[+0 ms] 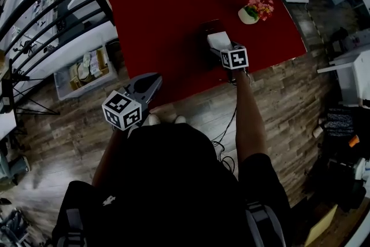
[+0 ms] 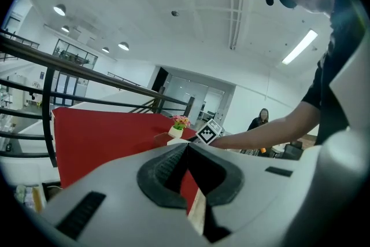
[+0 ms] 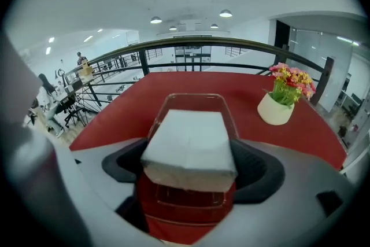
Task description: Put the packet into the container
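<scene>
A white packet is clamped between the jaws of my right gripper, which is shut on it. Directly beneath it sits a clear plastic container on the red table; the packet hovers over the container's opening. In the head view the right gripper holds the packet over the container near the table's front edge. My left gripper hangs off the table's front left corner, over the floor. Its jaws meet at the tips with nothing between them.
A small white pot of pink and yellow flowers stands on the table right of the container, also seen as the flower pot. Black railings run along the table's left and far sides. A box of goods lies on the wooden floor at left.
</scene>
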A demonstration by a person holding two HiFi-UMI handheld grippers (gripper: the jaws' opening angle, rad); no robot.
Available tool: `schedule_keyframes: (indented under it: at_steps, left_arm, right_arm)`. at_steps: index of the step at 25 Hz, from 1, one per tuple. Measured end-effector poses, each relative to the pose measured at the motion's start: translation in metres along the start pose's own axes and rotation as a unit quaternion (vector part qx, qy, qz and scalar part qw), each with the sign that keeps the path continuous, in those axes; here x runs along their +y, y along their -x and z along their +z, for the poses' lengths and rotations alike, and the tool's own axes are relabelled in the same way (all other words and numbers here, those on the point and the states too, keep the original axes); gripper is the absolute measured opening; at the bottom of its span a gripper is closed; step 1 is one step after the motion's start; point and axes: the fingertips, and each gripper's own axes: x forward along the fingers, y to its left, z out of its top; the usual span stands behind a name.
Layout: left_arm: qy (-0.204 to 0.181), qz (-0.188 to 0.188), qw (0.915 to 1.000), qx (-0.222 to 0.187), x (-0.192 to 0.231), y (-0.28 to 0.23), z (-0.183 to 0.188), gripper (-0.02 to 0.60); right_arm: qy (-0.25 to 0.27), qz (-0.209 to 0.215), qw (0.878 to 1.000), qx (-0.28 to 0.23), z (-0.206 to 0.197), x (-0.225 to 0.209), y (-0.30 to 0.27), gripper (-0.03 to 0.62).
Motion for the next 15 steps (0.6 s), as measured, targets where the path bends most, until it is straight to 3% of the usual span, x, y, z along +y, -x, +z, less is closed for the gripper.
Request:
schedule_keyframes:
  at_steps: [7,11,15]
  left_arm:
    - [0.0,-0.005,1.0,0.001,0.0,-0.006,0.001,0.011]
    - [0.002,-0.009,1.0,-0.003,0.002,-0.008,0.002,0.011]
    - [0.006,-0.011,0.9999,-0.006,0.004,-0.009,0.002,0.011]
  right_arm:
    - [-0.024,0.005,0.999,-0.036,0.011,0.003,0.01,0.436]
    - [-0.024,0.005,0.996,-0.088,0.027,0.016,0.033,0.434]
    - [-0.027,0.032,0.988,-0.151,0.047,0.049,0.071,0.424]
